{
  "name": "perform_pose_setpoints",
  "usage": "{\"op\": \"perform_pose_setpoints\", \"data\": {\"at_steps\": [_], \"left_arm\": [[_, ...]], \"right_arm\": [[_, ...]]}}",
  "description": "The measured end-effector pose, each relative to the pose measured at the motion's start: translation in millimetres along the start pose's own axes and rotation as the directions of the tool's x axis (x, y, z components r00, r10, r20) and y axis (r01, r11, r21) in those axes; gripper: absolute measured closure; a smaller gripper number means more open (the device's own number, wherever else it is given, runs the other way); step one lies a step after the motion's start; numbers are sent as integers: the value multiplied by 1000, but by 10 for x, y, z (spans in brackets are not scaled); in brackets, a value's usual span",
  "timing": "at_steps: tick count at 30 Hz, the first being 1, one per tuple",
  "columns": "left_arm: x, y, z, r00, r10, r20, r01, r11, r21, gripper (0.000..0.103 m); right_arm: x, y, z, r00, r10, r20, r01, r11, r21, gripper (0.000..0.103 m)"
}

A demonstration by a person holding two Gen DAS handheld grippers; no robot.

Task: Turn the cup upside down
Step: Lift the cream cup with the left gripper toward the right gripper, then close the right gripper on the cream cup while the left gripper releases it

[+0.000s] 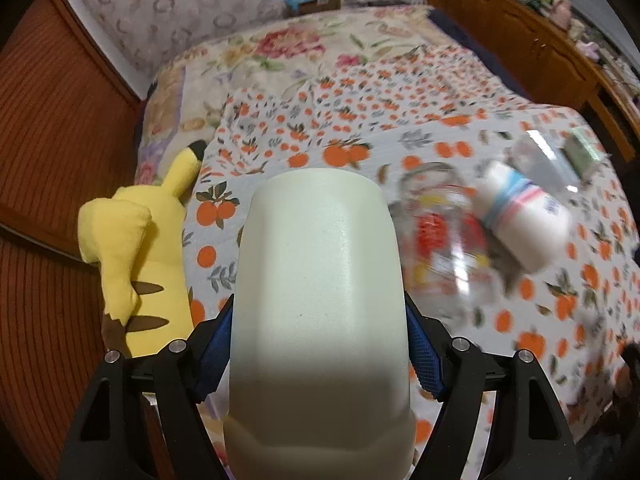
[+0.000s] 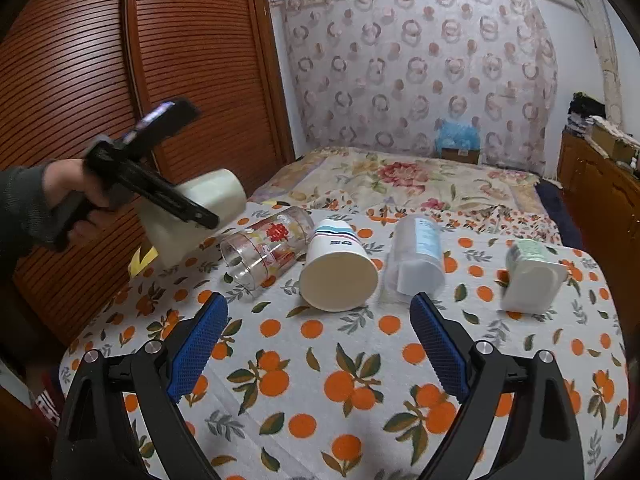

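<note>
My left gripper (image 1: 320, 344) is shut on a plain cream cup (image 1: 316, 304) and holds it tilted in the air above the left side of the table; the same cup shows in the right wrist view (image 2: 192, 216), gripped across its body by the left gripper (image 2: 184, 210). My right gripper (image 2: 320, 344) is open and empty, low over the table's front. On the orange-print cloth (image 2: 320, 400) lie several cups on their sides: a clear glass with red flowers (image 2: 268, 252), a white paper cup with stripes (image 2: 338, 268), a frosted plastic cup (image 2: 418, 258) and a white-green cup (image 2: 532, 276).
A yellow plush toy (image 1: 140, 256) lies at the table's left edge. A slatted wooden wardrobe (image 2: 120, 60) stands at the left. A bed with a floral cover (image 2: 400, 184) lies behind the table. Wooden cabinets (image 2: 600, 208) line the right wall.
</note>
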State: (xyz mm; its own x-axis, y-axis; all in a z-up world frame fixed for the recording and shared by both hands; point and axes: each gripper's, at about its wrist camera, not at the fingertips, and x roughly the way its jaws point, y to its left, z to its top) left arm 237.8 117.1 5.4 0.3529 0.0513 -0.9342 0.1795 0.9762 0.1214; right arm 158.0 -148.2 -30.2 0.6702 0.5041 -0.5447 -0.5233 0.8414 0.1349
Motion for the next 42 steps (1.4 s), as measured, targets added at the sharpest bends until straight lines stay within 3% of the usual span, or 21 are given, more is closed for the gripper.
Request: {"op": "perform_pose_setpoints", "data": {"at_steps": [9, 16, 23, 36, 39, 42], "left_arm": [[-468, -821, -372, 988, -123, 92, 115, 990, 82, 30], [-450, -1535, -509, 959, -262, 111, 254, 964, 85, 30], [-265, -2122, -547, 942, -325, 85, 318, 944, 83, 30], [68, -2262, -542, 955, -296, 35, 295, 955, 24, 30], [-7, -2255, -538, 956, -285, 71, 282, 958, 43, 30], [-128, -2209, -541, 946, -304, 112, 301, 953, 44, 30]], "right_arm": [[-352, -326, -296, 995, -99, 15, 98, 994, 41, 9], [-682, -664, -521, 982, -187, 17, 184, 978, 98, 9], [-818, -806, -614, 974, -227, 6, 225, 969, 105, 9], [-853, -951, -738, 969, -244, -29, 246, 963, 115, 9], [-859, -973, -713, 968, -250, -33, 252, 961, 113, 9], [-860, -976, -684, 967, -253, -35, 255, 961, 110, 9]]}}
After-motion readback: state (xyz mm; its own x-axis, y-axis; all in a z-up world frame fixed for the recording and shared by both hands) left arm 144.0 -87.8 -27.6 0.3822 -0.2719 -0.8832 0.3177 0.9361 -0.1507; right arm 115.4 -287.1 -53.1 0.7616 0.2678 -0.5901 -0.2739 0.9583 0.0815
